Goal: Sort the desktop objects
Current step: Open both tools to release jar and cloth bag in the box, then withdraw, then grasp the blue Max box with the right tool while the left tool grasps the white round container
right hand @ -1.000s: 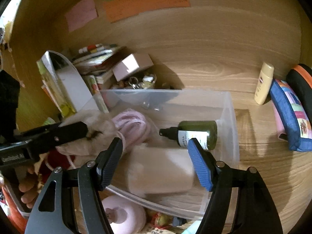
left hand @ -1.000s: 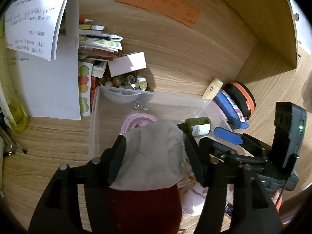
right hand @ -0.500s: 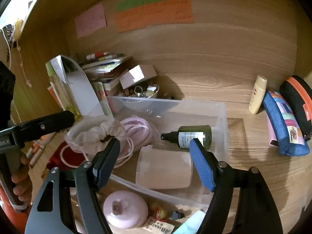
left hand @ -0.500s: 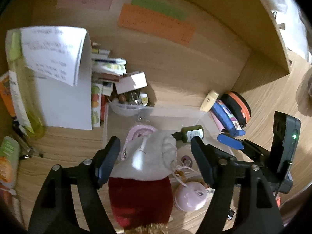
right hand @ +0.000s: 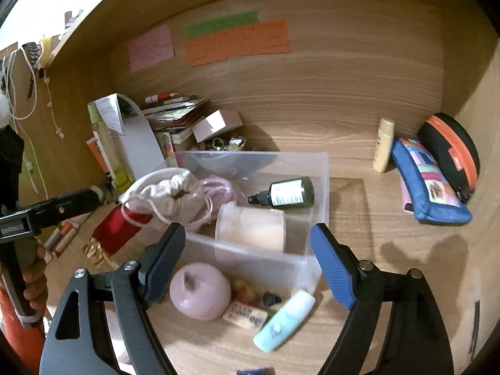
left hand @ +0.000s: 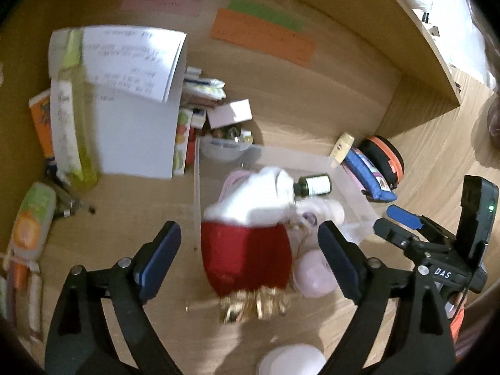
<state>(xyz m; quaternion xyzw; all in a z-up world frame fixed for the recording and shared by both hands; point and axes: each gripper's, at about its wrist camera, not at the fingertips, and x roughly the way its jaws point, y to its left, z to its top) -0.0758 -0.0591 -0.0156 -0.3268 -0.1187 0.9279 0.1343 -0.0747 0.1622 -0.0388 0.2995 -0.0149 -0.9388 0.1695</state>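
A red pouch with a white drawstring top (left hand: 247, 256) lies draped over the front left rim of the clear plastic bin (right hand: 325, 187): white end inside, red end and gold fringe on the desk. My left gripper (left hand: 248, 259) is opening; the pouch lies between its jaws, and neither pad touches it. My right gripper (right hand: 248, 264) is also opening, held before the bin's front wall with nothing gripped. Inside the bin lie a dark green spray bottle (right hand: 287, 193), a white jar (right hand: 253, 228) on its side and a pink coiled cable (right hand: 218, 186).
In front of the bin sit a pink round case (right hand: 200, 293), a turquoise tube (right hand: 284, 320) and small bits. To the right are a cream tube (right hand: 384, 143), a blue pencil case (right hand: 428, 187) and a black-orange case (right hand: 450, 150). Papers and books (left hand: 137, 109) stand at the back left.
Both grippers have drawn back from the bin and spread their jaws. The left one has let go of the pouch. The right one has backed off the white jar.
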